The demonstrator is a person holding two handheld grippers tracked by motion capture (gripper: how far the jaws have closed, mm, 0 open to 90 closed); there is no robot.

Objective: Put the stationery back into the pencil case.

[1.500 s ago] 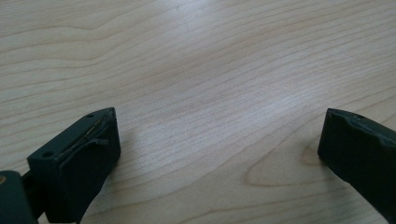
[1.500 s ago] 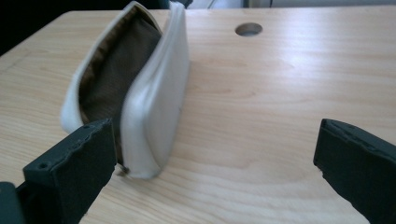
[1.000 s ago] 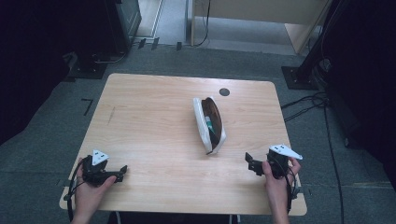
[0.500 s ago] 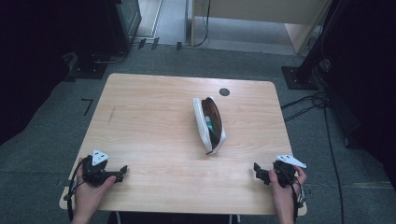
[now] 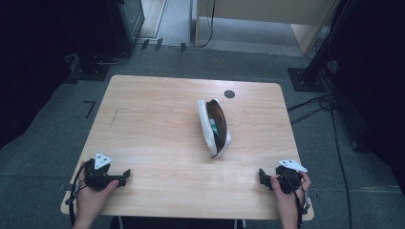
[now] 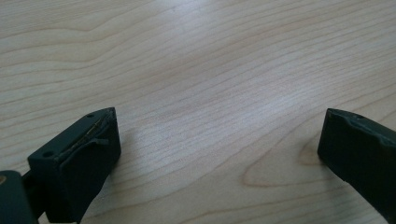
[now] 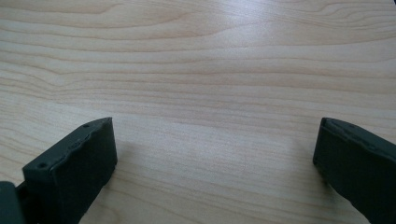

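My left claw (image 5: 125, 174) rests at the near left corner of the wooden counter (image 5: 157, 129), released, its two black jaws standing wide apart with bare wood grain between them in the left gripper view (image 6: 219, 154). My right claw (image 5: 262, 175) sits at the near right corner, likewise released, jaws spread over bare wood in the right gripper view (image 7: 215, 163). Each is held low against the counter by one of my hands, the left hand (image 5: 90, 198) and the right hand (image 5: 286, 193) coming in over the near edge. The pouch (image 5: 214, 127), white outside and dark inside, lies open near the middle of the counter, a little toward the far right, its length running from the far edge toward the near edge; something teal (image 5: 214, 127) shows inside it. Both claws are well apart from the pouch. A small dark round spot (image 5: 229, 94) sits close to the far edge, just beyond the pouch.
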